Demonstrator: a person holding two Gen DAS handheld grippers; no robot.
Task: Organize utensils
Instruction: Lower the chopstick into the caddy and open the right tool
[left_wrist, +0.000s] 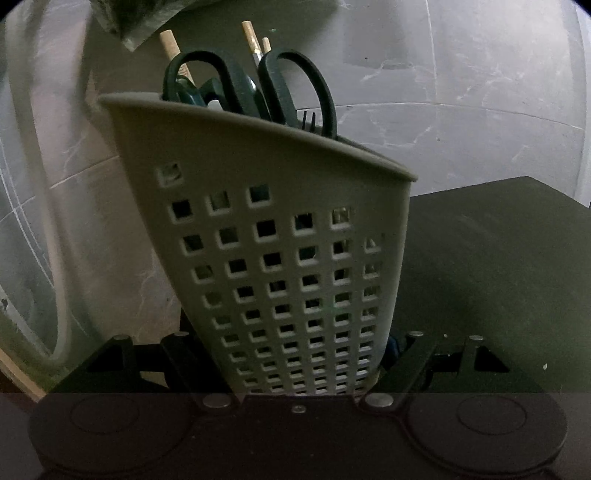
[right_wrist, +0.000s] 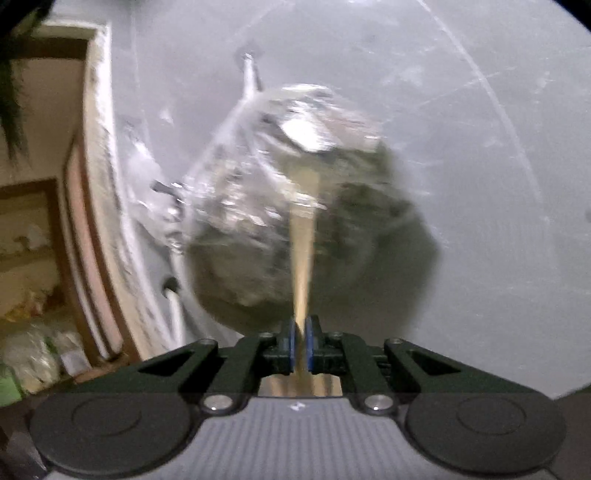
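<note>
My left gripper (left_wrist: 295, 354) is clasping the tilted grey perforated plastic utensil basket (left_wrist: 280, 236) holding black-handled scissors (left_wrist: 295, 85), while my right gripper (right_wrist: 302, 343) is pinching a pale wooden stick (right_wrist: 303, 240) tight.

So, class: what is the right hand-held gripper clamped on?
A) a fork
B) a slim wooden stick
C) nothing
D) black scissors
B: the right hand-held gripper has its blue pads closed on a slim wooden stick pointing forward toward a blurred plastic bag.
</note>
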